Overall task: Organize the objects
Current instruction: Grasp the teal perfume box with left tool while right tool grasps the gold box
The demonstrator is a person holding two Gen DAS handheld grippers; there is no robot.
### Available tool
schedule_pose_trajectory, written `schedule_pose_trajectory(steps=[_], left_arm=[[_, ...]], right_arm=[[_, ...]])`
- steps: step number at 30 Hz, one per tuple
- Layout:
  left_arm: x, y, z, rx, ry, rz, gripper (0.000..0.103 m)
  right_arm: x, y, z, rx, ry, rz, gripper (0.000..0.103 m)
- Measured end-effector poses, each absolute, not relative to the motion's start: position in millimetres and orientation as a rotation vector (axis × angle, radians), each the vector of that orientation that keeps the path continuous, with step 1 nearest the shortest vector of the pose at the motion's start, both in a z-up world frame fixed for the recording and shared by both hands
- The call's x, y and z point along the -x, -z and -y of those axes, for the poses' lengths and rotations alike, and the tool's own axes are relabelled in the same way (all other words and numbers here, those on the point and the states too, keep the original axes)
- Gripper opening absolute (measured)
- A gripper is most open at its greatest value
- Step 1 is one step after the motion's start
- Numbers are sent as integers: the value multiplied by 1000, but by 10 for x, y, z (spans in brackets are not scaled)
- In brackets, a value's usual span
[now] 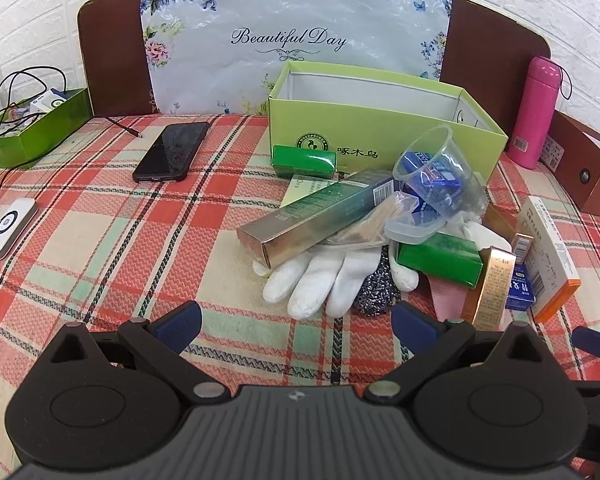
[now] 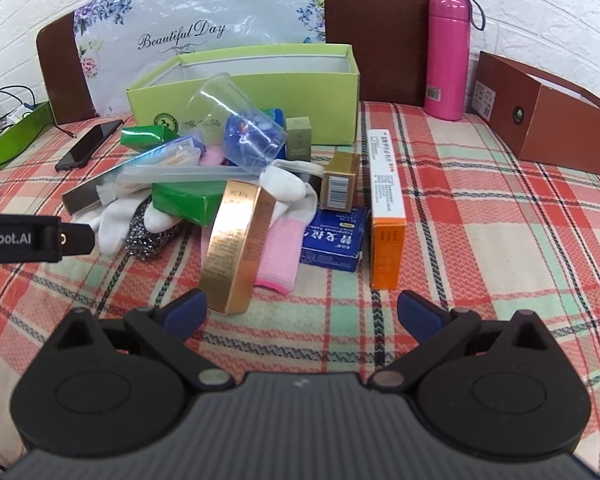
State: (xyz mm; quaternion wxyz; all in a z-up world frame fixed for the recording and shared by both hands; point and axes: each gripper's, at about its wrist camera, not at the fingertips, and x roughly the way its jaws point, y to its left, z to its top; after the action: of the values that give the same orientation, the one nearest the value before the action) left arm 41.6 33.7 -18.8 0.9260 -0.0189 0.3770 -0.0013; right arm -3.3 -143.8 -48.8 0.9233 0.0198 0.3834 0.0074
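The light green box [image 1: 384,136] is sitting open at the back of the plaid cloth [image 1: 112,240]. Just before it, the pile of small objects [image 2: 236,184] is lying heaped. Nearer than the pile, the left gripper [image 1: 296,322] and right gripper [image 2: 302,312] are hovering, fingers spread wide, holding nothing.

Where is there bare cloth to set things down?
Free: the plaid cloth between the black phone and white glove, and right of the orange-ended box towards the brown box. Crowded: the pile before the light-green open box.
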Motion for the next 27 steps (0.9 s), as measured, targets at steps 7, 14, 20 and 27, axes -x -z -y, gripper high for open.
schedule_pose_trajectory(steps=[7,14,20,27], left_arm=[[-623,16,-521,37,99,-740,103],[-1256,-12,-668,-18,356,-751,103],[-1530,206,-620,24,419,-840,85],[-1204,222,-488,57,442,-864,56]], right_arm=[[-72,531,1361,-51,-66,-798,103],[-235,512,1236,-38,-122,-752,103],[-391,628,1163,-26,-147,-782,66],[-222,573,1372,1,-202,-778,26]])
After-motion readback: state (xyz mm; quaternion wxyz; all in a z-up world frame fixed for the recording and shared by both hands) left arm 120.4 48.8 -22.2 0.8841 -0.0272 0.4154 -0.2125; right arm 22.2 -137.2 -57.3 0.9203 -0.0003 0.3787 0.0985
